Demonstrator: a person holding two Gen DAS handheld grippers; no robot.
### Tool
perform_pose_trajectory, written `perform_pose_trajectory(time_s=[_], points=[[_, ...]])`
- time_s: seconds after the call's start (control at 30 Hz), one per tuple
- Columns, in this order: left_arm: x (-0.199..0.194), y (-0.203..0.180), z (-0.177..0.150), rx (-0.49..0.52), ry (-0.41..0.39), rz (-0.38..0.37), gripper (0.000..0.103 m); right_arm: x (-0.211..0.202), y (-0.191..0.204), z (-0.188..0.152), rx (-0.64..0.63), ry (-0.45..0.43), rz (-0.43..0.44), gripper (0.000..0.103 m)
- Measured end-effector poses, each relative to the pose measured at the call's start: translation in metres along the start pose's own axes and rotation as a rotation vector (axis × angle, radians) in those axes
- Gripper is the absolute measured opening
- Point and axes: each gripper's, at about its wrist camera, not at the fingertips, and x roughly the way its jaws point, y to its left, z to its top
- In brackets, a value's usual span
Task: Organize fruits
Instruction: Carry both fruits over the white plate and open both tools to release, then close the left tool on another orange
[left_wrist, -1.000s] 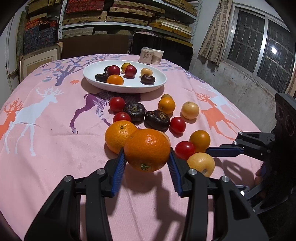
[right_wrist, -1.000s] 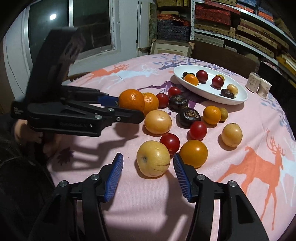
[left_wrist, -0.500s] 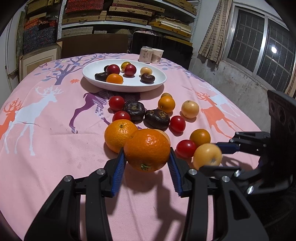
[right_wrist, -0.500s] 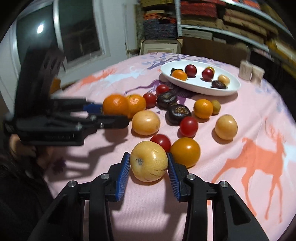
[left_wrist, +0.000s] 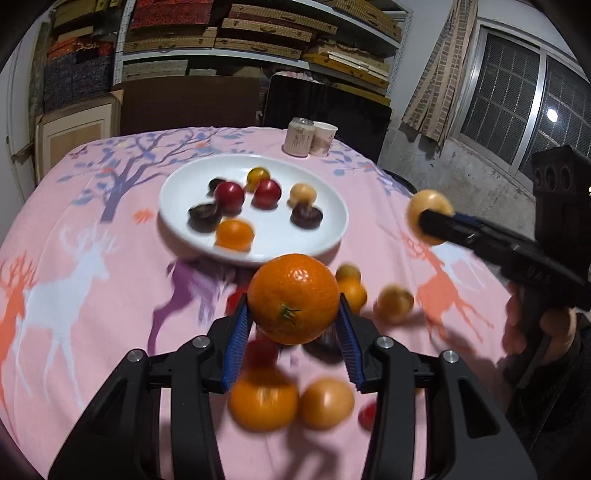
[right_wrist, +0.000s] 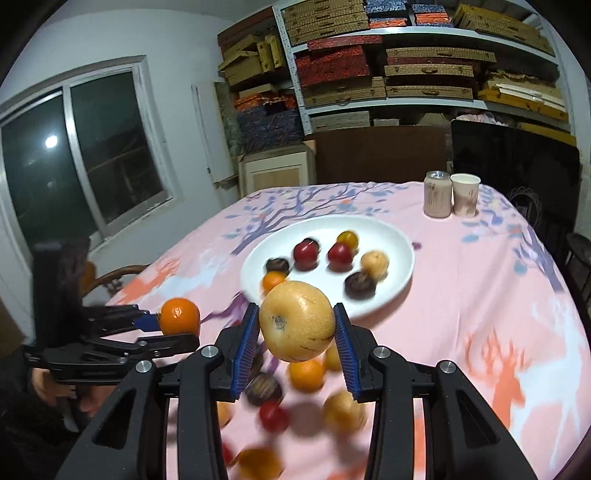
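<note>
Shelves of boxes (right_wrist: 424, 62) across the top of the right view, dark window (right_wrist: 77, 155) at upper left. Pink deer-print cloth (left_wrist: 81, 266) over the table, filling the middle of both views.

Left view:
- Left gripper (left_wrist: 293, 332) at lower centre, clamped on an orange (left_wrist: 293, 303) between blue pads (left_wrist: 236, 343), stem end toward the camera, held clear above the cloth.
- White plate (left_wrist: 332, 225) in the upper middle, beyond the orange; on it two red fruits, three dark ones, a small orange one, a yellow-red one and a pale one, all slightly blurred.
- Loose fruit (left_wrist: 263, 402) on the cloth beneath and right of the fingers, heavily blurred; kinds hard to tell.
- Can (left_wrist: 300, 137) and paper cup (left_wrist: 323, 138) side by side past the plate, near the top edge of the table.
- Right gripper (left_wrist: 436, 221) entering from the right edge, closed on a pale yellow fruit (left_wrist: 424, 206), level with the plate's right rim and apart from it.

Right view:
- Right gripper (right_wrist: 295, 336) at lower centre, pads pressed on both sides of the pale yellow fruit (right_wrist: 297, 320), dark calyx spot facing the camera, raised above the cloth.
- Plate (right_wrist: 395, 254) just beyond the fruit, in the middle of the frame.
- Left gripper (right_wrist: 173, 326) at the left edge, holding the orange (right_wrist: 180, 316), lower left of the plate.
- Can (right_wrist: 437, 198) and cup (right_wrist: 465, 194) at upper right of the table.
- Blurred loose fruit (right_wrist: 306, 374) below and between the fingers.
</note>
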Motion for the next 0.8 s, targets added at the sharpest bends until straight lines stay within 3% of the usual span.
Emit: perform_pose_trajectory(time_s=[0.27, 0.33, 0.4, 0.57, 0.67, 0.77, 0.8], points=[[0.089, 0.007, 0.048, 0.01, 0.092, 0.023, 0.044, 0.076, -0.031, 0.022, 0.007, 0.049, -0.044, 0.042], [0.096, 0.008, 0.052, 0.0, 0.104, 0.029, 0.046, 0.086, -0.034, 0.023, 0.014, 0.061, -0.03, 0.061], [0.089, 0.008, 0.054, 0.001, 0.074, 0.041, 0.062, 0.086, -0.035, 0.022, 0.028, 0.05, -0.016, 0.067], [0.057, 0.006, 0.044, 0.026, 0.049, 0.077, 0.066, 0.063, -0.033, 0.01, 0.052, 0.027, -0.048, 0.069], [0.025, 0.002, 0.023, 0.058, 0.043, 0.107, 0.071, 0.035, -0.033, -0.003, 0.086, 0.009, -0.063, 0.078], [-0.003, -0.003, -0.007, 0.112, 0.043, 0.133, 0.076, 0.004, -0.034, -0.022, 0.13, -0.04, -0.059, 0.096], [-0.009, -0.003, -0.018, 0.12, 0.056, 0.133, 0.078, -0.003, -0.035, -0.029, 0.145, -0.058, -0.048, 0.098]])
